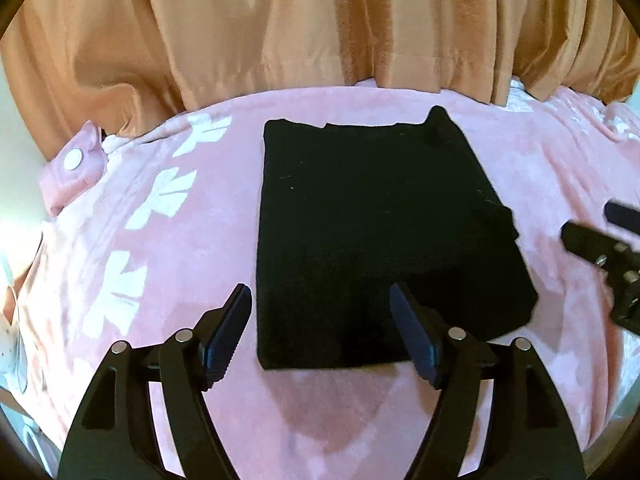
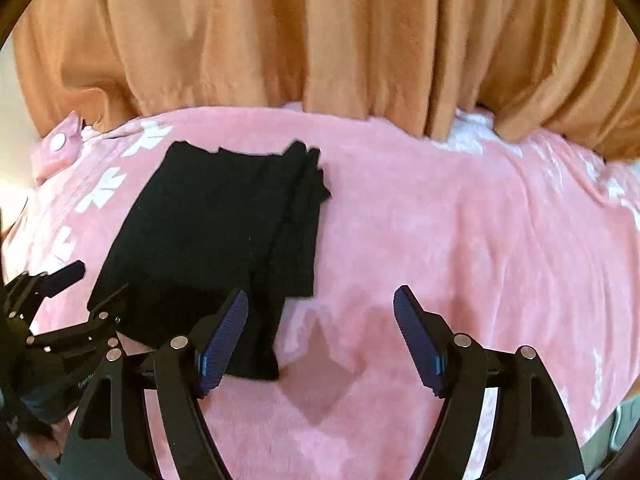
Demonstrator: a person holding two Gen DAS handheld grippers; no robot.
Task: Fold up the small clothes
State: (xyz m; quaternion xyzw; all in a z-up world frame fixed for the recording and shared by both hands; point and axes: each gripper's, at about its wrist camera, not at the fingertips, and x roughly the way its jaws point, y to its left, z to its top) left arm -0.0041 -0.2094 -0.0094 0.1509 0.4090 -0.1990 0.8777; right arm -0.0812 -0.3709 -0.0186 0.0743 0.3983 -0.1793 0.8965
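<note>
Garment [image 1: 372, 240] folds hardly discernible; right claw [image 1: 596, 224] blurred.

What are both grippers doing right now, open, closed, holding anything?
Left gripper: jaws open, holding nothing, poised at the near edge of the folded black garment.
Right gripper: jaws open, empty, over the pink blanket beside the garment.
</note>
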